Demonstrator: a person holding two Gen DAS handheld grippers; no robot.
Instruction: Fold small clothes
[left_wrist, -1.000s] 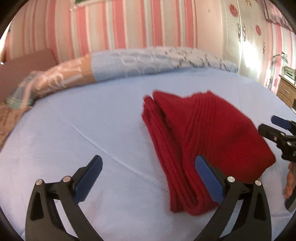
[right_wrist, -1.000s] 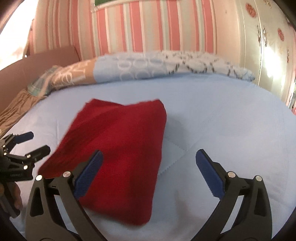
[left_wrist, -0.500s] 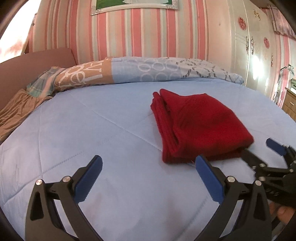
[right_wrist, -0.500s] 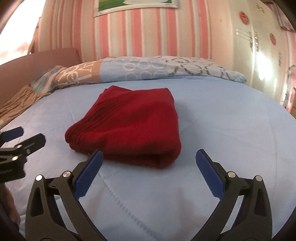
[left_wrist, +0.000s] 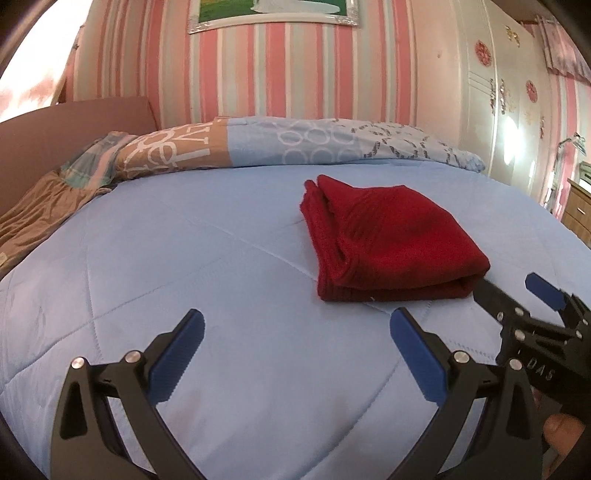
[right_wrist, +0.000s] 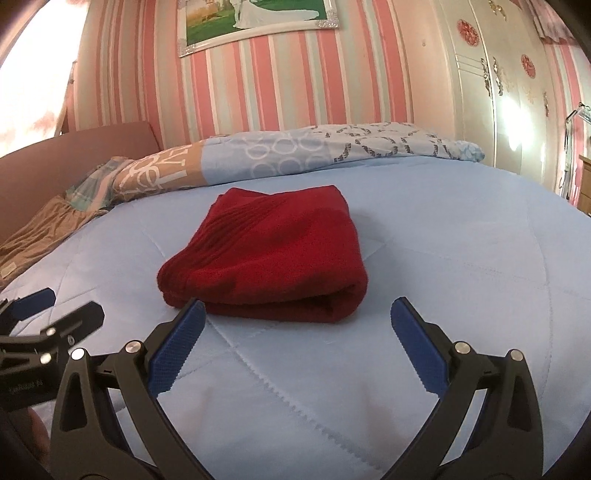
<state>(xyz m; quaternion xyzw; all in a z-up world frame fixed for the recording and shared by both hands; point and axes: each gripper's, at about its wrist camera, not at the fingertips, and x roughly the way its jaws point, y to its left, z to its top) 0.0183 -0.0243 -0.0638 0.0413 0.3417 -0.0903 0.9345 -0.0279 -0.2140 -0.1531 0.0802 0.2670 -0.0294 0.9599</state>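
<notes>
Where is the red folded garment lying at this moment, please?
The red folded garment lies on the light blue quilt, ahead of the open right gripper and short of the patterned pillow.

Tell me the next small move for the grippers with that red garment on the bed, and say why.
Probably draw both grippers a little further back and leave it alone. The red garment already lies folded in a compact stack on the blue bedspread. The left gripper and the right gripper are both open and hold nothing, so no edge seems to need another fold.
</notes>
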